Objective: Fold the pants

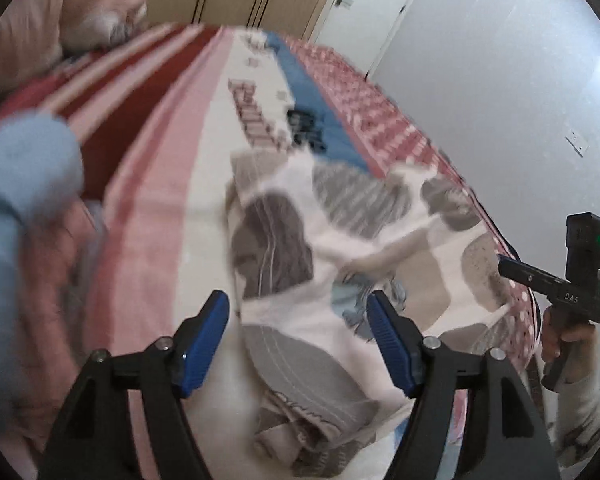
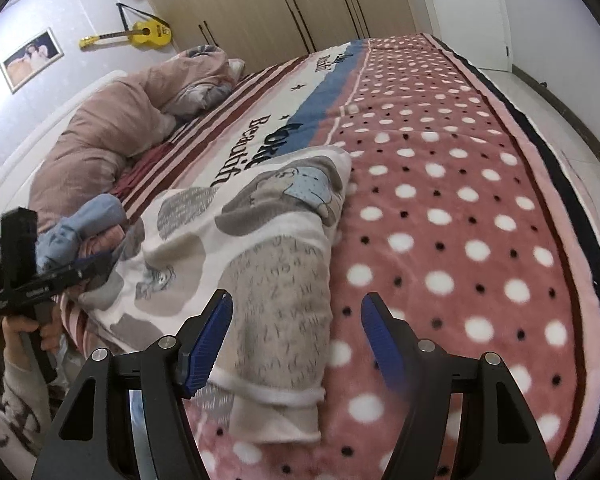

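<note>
Right now you are holding both grippers over the pants (image 2: 260,248), which are lying on the blanket (image 2: 460,200). Your left gripper (image 1: 298,320) is standing wide apart above the cloth, gripping nothing. Your right gripper (image 2: 296,320) is gaping too, a cuffed leg end lying at its seven o'clock.

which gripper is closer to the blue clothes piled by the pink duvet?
Left. The left gripper sits right beside the blue clothes; the right gripper is farther off, over the pants hem.
</note>
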